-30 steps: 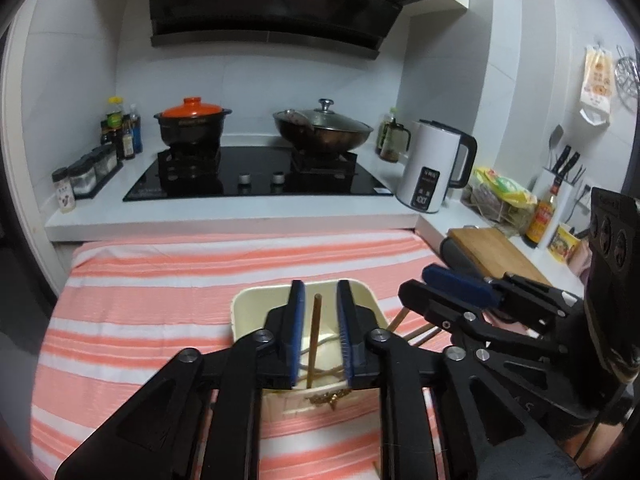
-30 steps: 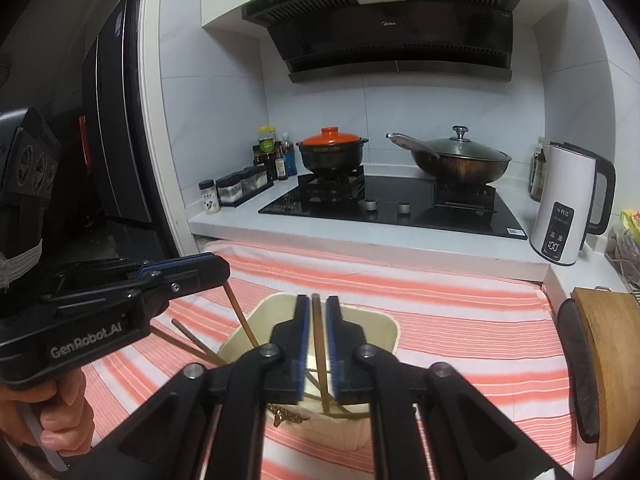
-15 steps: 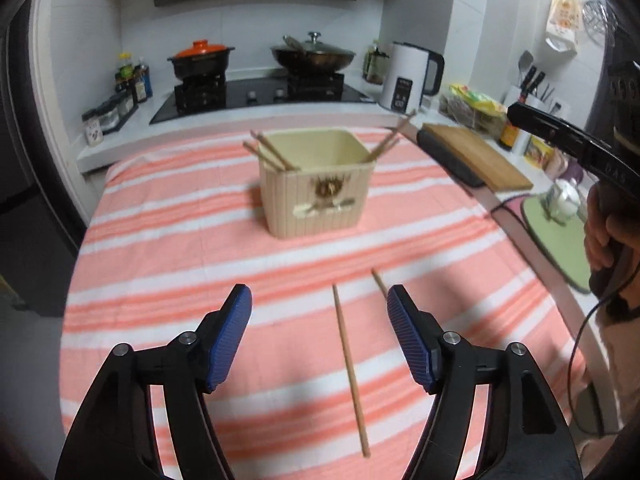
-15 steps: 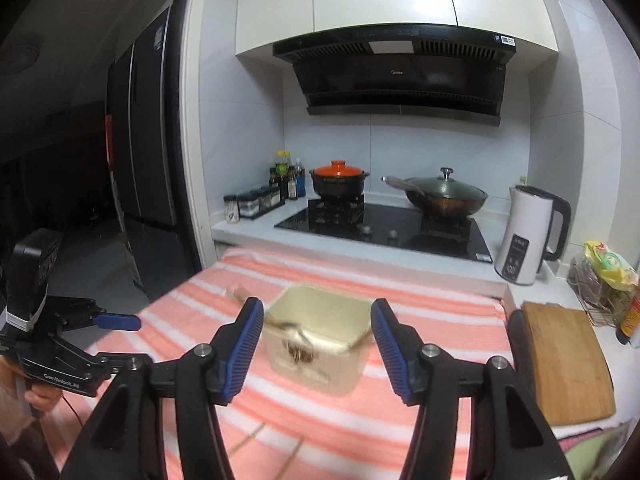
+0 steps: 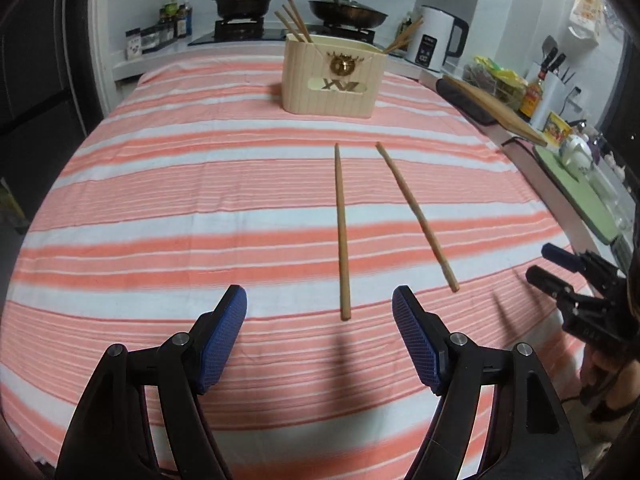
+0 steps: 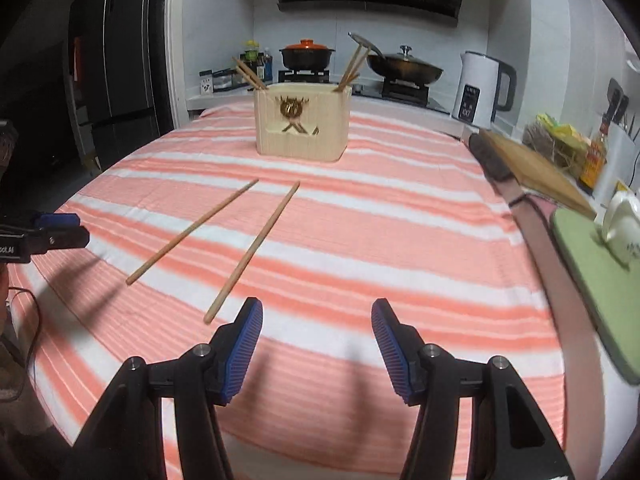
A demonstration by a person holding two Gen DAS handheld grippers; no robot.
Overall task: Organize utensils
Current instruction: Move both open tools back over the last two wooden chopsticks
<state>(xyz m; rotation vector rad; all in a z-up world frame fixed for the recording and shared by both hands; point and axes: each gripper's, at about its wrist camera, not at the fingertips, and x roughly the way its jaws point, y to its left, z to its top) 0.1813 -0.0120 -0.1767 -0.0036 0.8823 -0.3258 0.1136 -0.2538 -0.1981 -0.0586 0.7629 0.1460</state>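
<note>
Table's got an orange-and-white striped cloth (image 5: 168, 208) over it. Two loose chopsticks (image 5: 342, 232) lie near the front, cream utensil holder (image 5: 330, 76) sits farther back.

We count two loose chopsticks on the striped cloth (image 5: 160, 184): chopstick one (image 5: 342, 232) and chopstick two (image 5: 416, 216), both lying between the cloth's near edge and its middle. One cream holder (image 5: 332, 76) stands toward the far edge. In it we count three chopsticks (image 5: 294, 20) at its left corner; at its right corner a cluster of chopsticks (image 5: 402, 38), number unclear, at least two. On the stove beyond: one orange-lidded pot (image 5: 243, 0), one wok (image 5: 348, 10). One white kettle (image 5: 438, 38). Two grippers.
</note>
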